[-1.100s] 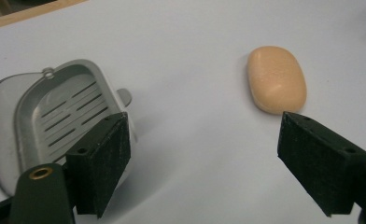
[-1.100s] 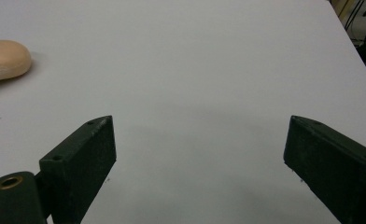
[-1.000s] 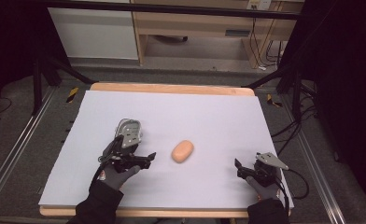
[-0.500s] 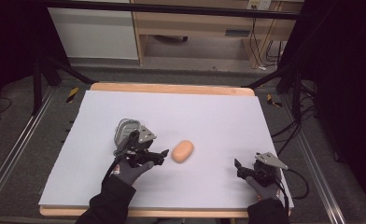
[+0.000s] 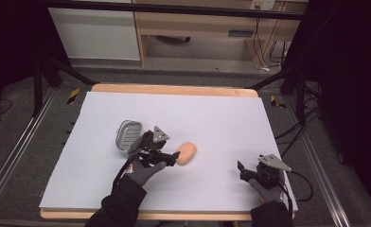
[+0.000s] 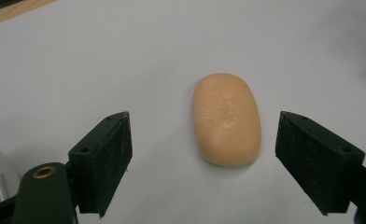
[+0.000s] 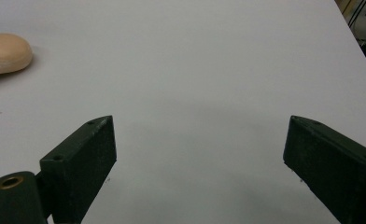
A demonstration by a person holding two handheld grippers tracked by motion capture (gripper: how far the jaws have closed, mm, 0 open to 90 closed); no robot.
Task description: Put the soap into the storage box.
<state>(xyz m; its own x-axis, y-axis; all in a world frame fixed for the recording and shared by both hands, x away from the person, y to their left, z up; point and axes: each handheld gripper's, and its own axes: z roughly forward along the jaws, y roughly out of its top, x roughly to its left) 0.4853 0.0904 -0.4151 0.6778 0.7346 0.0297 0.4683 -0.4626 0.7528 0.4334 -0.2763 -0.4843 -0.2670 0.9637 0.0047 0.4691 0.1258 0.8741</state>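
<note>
Orange soap bar (image 6: pixel 226 119) lies lengthwise between your left gripper (image 6: pixel 204 163)'s spread jaws, lined up for a side pinch; right gripper (image 7: pixel 200 163) rests released, empty.

Soap (image 5: pixel 186 152) right of dish (image 5: pixel 128 135)

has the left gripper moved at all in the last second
Yes. The left gripper has moved toward the soap bar, away from the metal soap dish, which stayed put.
</note>
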